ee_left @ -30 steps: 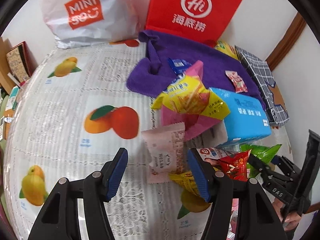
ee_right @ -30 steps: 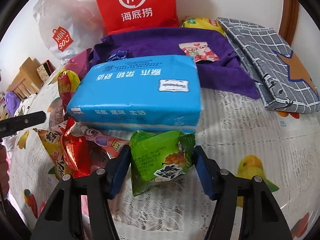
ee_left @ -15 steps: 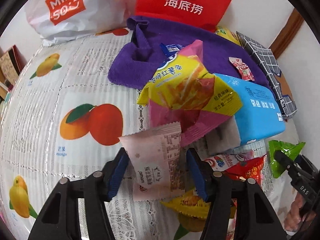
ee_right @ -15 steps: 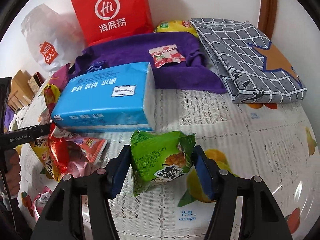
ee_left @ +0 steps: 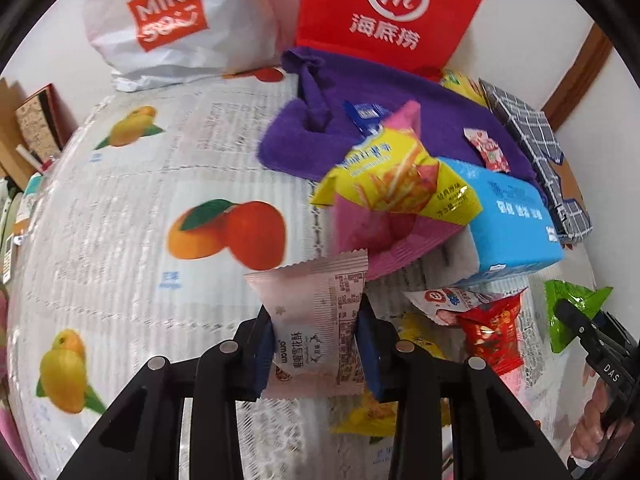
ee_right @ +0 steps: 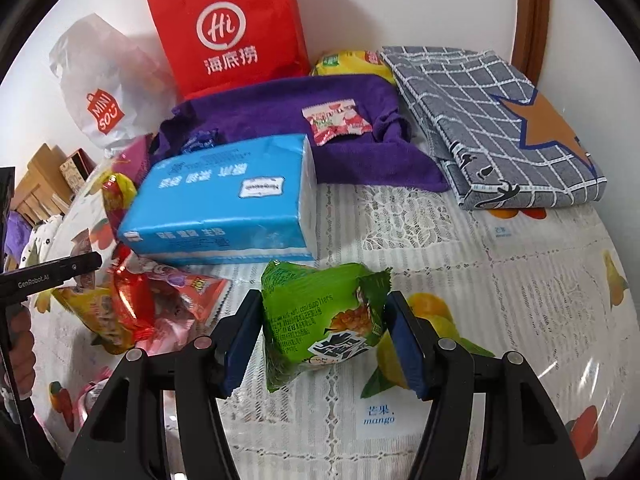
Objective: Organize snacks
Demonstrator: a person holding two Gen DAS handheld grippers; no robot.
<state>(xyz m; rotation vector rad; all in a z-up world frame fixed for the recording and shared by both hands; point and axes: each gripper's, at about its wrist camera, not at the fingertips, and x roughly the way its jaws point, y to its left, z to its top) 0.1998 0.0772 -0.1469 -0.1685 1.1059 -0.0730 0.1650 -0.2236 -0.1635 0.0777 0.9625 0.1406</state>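
While your left gripper [ee_left: 316, 354] is closing, its blue pads already press both sides of the pale pink packet [ee_left: 316, 320], which stands upright between them over the fruit-print tablecloth [ee_left: 120, 220]. Just beyond that packet lies a darker pink bag [ee_left: 384, 240] with a yellow chip bag [ee_left: 396, 188] on top of it, and the blue tissue pack [ee_left: 512, 224] sits to their right. A red packet [ee_left: 492, 328] and other wrappers lie heaped just right of the left gripper's fingers.

Your right gripper [ee_right: 324, 334] is clamped on the green packet [ee_right: 320, 320], its pads touching both ends, with the packet held slightly tilted above the tablecloth's lace part. Just behind it lies the blue tissue pack, and to the left a pile of red and yellow wrappers [ee_right: 132, 308]. Farther back, a purple towel [ee_right: 280, 120] carries a small strawberry packet [ee_right: 336, 120]; a grey checked cloth [ee_right: 500, 120] lies folded to the right. Against the wall stand a red paper bag [ee_right: 232, 28] and a white plastic bag [ee_right: 100, 88].
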